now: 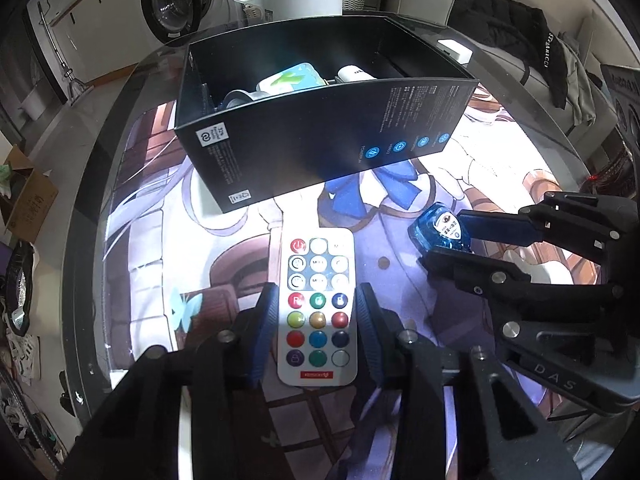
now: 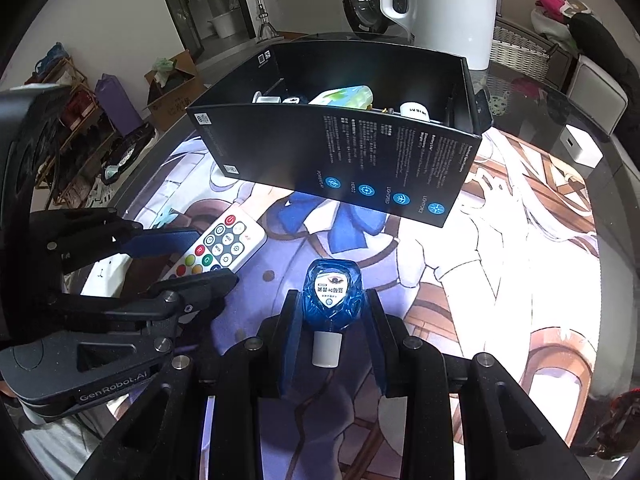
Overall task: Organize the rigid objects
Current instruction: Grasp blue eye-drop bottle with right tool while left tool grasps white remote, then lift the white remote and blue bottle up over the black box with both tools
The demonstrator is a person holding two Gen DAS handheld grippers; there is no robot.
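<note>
A white remote (image 1: pixel 318 320) with coloured buttons lies flat on the printed mat, and my left gripper (image 1: pixel 318 286) is shut on its long sides. The right wrist view shows that remote (image 2: pixel 228 246) between the left gripper's (image 2: pixel 214 256) blue pads. My right gripper (image 2: pixel 333 294) is shut on a small blue bottle (image 2: pixel 332 300) with a white cap, label facing up. From the left wrist view, the bottle (image 1: pixel 438 228) and right gripper (image 1: pixel 442 236) sit to the right. Beyond both stands an open black box (image 1: pixel 320 132) (image 2: pixel 360 152) holding a green-white packet (image 1: pixel 292 76) and other small items.
A white jug (image 2: pixel 448 0) stands behind the box on the round glass table. A small white cube (image 2: pixel 580 146) sits at the far right near the table edge. Bare mat (image 2: pixel 500 280) stretches right of the bottle. Floor clutter and a washing machine (image 1: pixel 176 4) lie beyond.
</note>
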